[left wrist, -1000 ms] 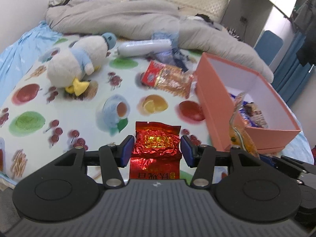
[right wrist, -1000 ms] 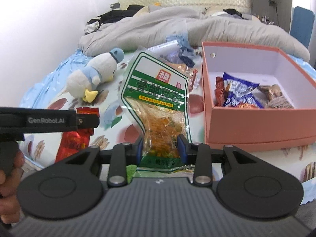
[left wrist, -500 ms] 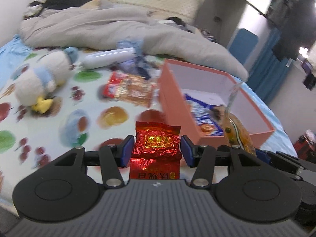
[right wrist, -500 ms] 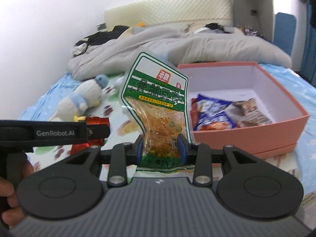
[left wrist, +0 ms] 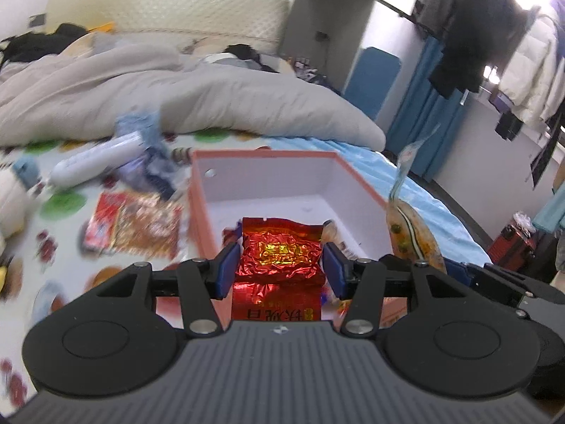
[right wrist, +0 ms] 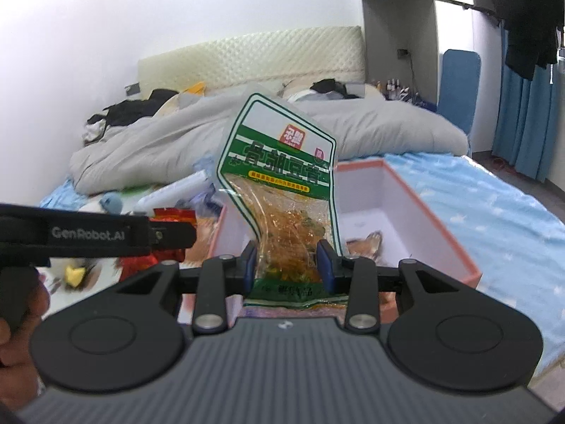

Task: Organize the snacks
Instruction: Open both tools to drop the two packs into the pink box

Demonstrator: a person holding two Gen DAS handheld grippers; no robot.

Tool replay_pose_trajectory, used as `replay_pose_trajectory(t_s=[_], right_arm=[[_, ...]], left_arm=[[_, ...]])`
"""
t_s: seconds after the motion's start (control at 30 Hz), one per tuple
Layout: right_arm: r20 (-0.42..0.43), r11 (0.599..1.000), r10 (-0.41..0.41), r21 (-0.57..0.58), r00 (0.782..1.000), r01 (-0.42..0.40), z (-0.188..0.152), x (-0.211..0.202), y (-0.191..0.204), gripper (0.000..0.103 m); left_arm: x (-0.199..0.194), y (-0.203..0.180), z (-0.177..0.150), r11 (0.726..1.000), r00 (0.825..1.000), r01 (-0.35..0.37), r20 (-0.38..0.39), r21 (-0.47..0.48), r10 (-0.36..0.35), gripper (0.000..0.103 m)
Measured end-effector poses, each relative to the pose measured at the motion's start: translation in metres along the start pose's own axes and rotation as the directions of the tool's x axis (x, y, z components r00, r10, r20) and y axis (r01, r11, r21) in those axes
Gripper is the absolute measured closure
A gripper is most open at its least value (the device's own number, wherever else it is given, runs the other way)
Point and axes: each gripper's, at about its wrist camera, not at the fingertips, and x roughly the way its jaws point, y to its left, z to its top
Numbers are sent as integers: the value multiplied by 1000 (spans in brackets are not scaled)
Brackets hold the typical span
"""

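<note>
Behind everything, a grey duvet (left wrist: 148,95) is lying bunched across a bed (right wrist: 501,212) against a padded headboard (right wrist: 247,56), and dark clothes (left wrist: 469,35) are hanging at the right beside blue curtains (right wrist: 522,120). On the fruit-print sheet (left wrist: 63,205) an open pink box (left wrist: 356,183) is sitting with white inner walls and a few wrapped snacks on its floor. The left gripper (left wrist: 280,265) is clamping a crinkled red foil packet (left wrist: 280,251) between its blue pads, holding it just in front of the box's near wall. The right gripper (right wrist: 286,261) is pinching a clear pouch (right wrist: 282,183) with a green label, which is standing upright over the box's near left corner, orange pieces showing through the plastic. In the right wrist view a hand (right wrist: 14,318) is gripping the left tool's handle at the left edge. Left of the box, an orange-red snack bag (left wrist: 134,226), a white tube (left wrist: 99,162) and a plush duck (left wrist: 10,205) are lying on the sheet, blurred.
</note>
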Motion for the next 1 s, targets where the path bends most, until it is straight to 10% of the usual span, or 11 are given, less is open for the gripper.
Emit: replay_pose_trajectory(t_s=[0.37,0.57,1.0], right_arm=[[-127,998,-27,54,992,34,29,66,-48,65],[-280,996,40,86,959,-16,33,98,-71,65],[-358,996,-6,78,934,36,18,116,-88,47]], left_arm=[[91,-30,76,999,999,28,-37,25,-27,45],[142,-33,84,1000,983,6,-181,-6,-7,45],[154,-32,79,1000,975,7,-221,26,-1,33]])
